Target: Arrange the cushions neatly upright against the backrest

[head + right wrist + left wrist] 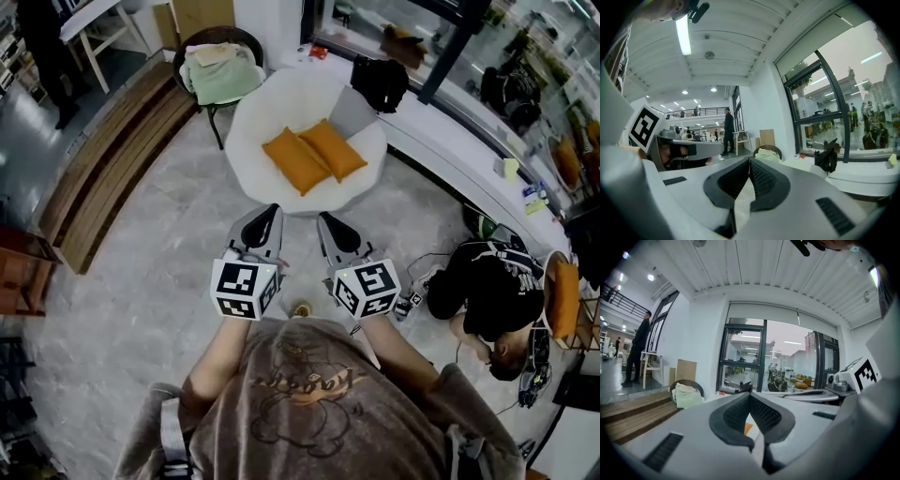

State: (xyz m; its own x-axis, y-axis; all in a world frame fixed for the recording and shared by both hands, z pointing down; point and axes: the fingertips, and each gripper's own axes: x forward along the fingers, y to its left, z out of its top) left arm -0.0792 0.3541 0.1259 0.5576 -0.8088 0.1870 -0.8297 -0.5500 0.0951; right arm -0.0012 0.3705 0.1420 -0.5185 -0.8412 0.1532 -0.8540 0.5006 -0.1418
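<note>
Just past the person's shirt (319, 403), the left claw (270, 217) and right claw (328, 225) are both clenched, empty. At twelve o'clock, well apart, two orange cushions (296, 161) lie flat on the white chair (251, 131). This looks like the approach; next they must open and reach.

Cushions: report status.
Left claw shut, empty. Right claw shut, empty. Two orange cushions flat on chair seat, side by side, not upright. Nothing seen in the way.

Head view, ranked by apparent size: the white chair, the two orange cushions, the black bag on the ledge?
1. white chair
2. left orange cushion and right orange cushion: look alike, not ranked apart
3. black bag: looks slightly smaller, but it is farther away, so unsure
</note>
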